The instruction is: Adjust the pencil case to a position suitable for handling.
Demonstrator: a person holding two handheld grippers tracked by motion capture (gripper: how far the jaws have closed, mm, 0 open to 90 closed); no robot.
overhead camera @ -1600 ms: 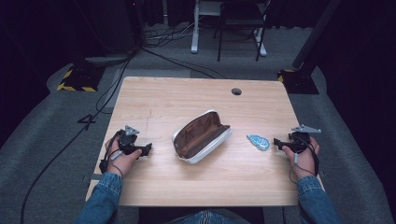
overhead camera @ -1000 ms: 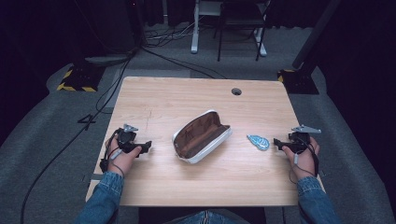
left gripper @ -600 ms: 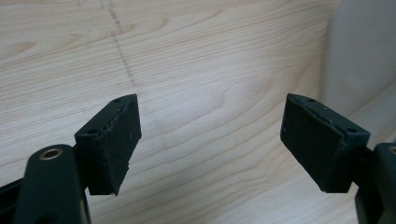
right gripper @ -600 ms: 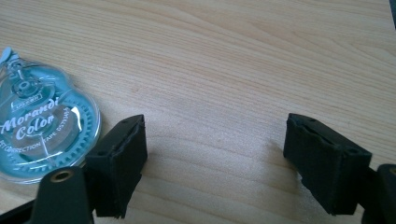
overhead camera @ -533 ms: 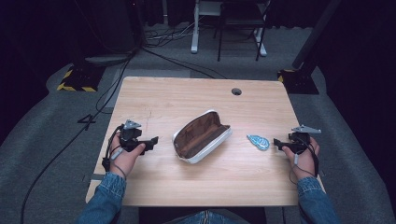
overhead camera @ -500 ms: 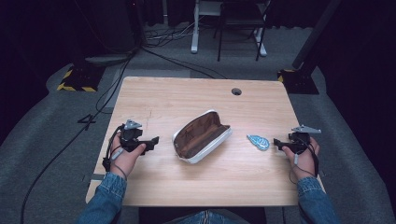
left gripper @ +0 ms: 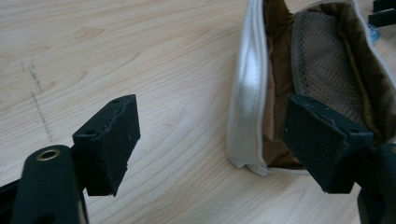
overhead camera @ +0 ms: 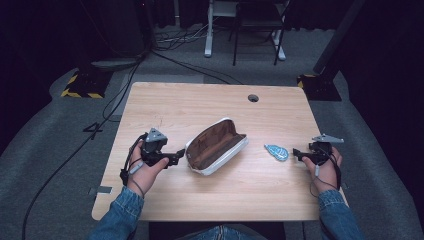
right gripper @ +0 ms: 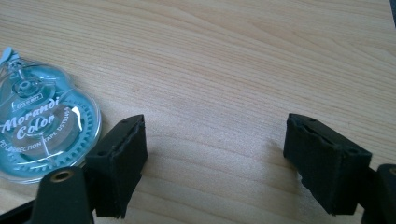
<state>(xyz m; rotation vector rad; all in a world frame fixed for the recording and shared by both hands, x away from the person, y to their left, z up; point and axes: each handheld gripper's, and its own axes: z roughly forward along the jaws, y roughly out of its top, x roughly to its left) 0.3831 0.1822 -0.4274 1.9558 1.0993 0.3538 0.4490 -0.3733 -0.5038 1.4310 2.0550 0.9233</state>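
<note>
An open pencil case (overhead camera: 216, 146) — silver-white outside, brown lining — lies on its side near the middle of the wooden table (overhead camera: 210, 102), its mouth facing up and toward the person, and it serves as the landmark for everything else; in the left gripper view the same pencil case (left gripper: 308, 84) shows a mesh pocket (left gripper: 327, 70) inside and a pale zipped rim; the left gripper (overhead camera: 179, 156) sits just beside the case's near-left end, pointing at it, its jaws spread wide with nothing between them; in the left gripper view those jaws straddle the corner of the case without pressing on it — one pad over bare wood, the other in front of the brown lining; whether that pad touches the lining cannot be told; the left hand (overhead camera: 145, 167) grips the tool from behind, a denim sleeve (overhead camera: 117, 217) trailing to the table's near edge; to the right of the case, apart from it, lies a small teal correction-tape dispenser (overhead camera: 276, 151), flat on the wood; the right gripper (overhead camera: 296, 152) lies just right of that dispenser, well away from the case, jaws likewise wide and holding nothing; in the right gripper view the dispenser (right gripper: 39, 123) lies beside the left-hand jaw, outside the gap, with clear wood between the pads; a round cable hole (overhead camera: 253, 98) sits in the table beyond the case.
</note>
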